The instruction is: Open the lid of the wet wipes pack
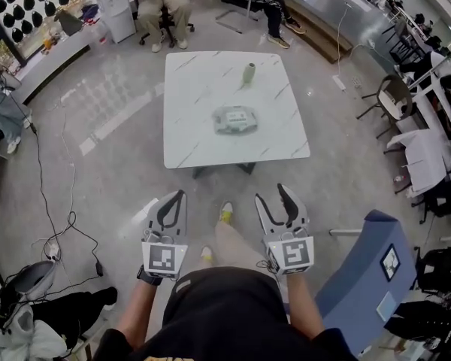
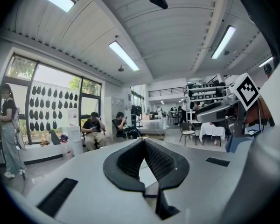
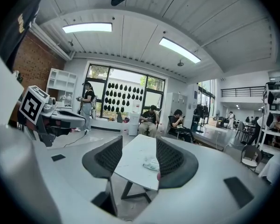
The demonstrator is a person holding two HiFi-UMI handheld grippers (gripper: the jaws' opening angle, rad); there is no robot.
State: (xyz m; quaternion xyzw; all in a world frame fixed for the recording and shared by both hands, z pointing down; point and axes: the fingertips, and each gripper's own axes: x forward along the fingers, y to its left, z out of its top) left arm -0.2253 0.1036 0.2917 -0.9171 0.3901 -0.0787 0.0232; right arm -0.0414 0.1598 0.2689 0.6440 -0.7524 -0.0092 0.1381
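As nothing on the counter is being touched, the task is judged not yet begun.

1. White, square, marble-veined counter (image 1: 203, 143): seen whole in the head view, standing on a grey polished floor (image 1: 98, 149).
2. Pale, flat, soft-plastic wet wipes pack (image 1: 235, 119): laid flat near the middle of the counter, slightly toward its right side. The lid is presumed to be on the upper face and looks shut, but it is too small to tell for certain.
3. Small green cylindrical container (image 1: 249, 73): stood upright toward the far edge of the counter, apart from the pack. It is not named in the task.
4. Grey left tongs (image 1: 174, 206) with black ribbed pads: held over the floor, well short of the counter's near edge. The tips are brought together and nothing is caught between them.
5. Grey right tongs (image 1: 277, 203) of the same make: held level with the left, also well short of the counter's near edge. The jaws are spread apart and empty, and the counter and pack are framed far off between them.

Done: nothing, as far as can be seen.

Left to do: the counter is to be approached, the pack steadied, and the lid caught at its edge and lifted. The left tongs would probably need to be opened first.
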